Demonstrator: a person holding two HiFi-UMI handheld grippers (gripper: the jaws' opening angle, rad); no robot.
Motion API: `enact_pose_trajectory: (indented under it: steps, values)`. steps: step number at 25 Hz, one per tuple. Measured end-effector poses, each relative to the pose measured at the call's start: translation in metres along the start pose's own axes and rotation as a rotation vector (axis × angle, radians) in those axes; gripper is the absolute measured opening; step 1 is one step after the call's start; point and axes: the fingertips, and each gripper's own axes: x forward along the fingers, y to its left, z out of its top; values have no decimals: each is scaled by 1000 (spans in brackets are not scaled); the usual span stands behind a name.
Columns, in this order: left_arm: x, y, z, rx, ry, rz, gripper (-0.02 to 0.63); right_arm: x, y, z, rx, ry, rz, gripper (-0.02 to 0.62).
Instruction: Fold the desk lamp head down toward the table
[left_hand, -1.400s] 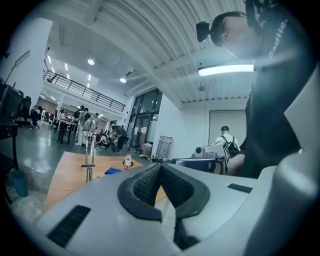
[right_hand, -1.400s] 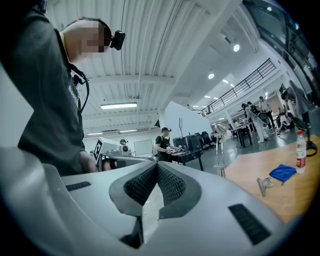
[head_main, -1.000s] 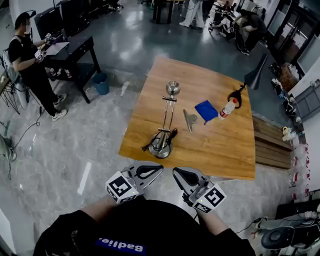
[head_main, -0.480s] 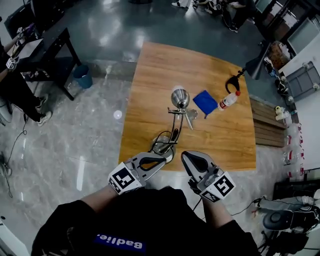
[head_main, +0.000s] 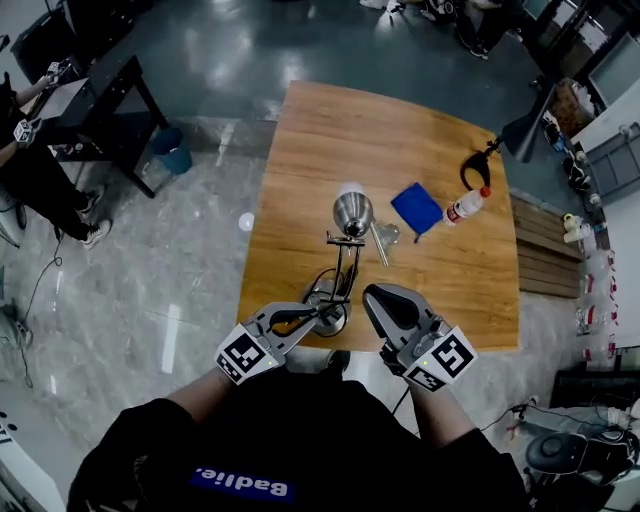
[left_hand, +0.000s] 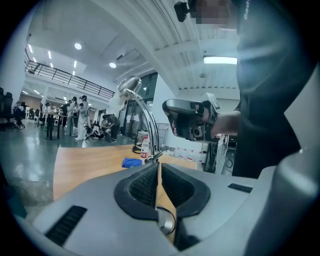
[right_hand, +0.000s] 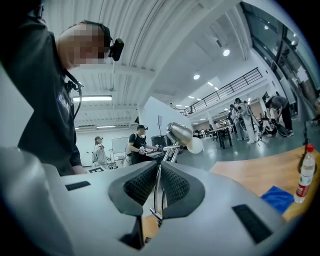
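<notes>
The chrome desk lamp stands upright near the front edge of the wooden table: head, twin-rod stem, round base. My left gripper is shut and empty, its tips just in front of the base. To the base's right, my right gripper is also shut and empty. The left gripper view shows the shut jaws under the lamp head, with the right gripper beyond. In the right gripper view the shut jaws point at the stem below the head.
A blue cloth, a plastic bottle, a black looped tool and a small metal piece lie behind the lamp. A black desk, a blue bin and a person stand at the left.
Both grippers have moved forward from in front of the table to the lamp's base. The head camera has come closer, over the table's front edge.
</notes>
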Motion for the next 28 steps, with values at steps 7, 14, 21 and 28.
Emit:
enact_pose_trajectory:
  steps: [7,14,21,28]
  values:
    - [13,19,-17,-20,29,57,120,17,-16,-3,18,44,67,48]
    - [33,26,-26,-20,44,27,174,32,-28,-6,64,84,125,75]
    - [58,17,-33,8,51,-48,185,42,-27,-12,233,147,223,75]
    - [82,13,-43,37,75,-99,184,47,-29,-14,422,182,310,43]
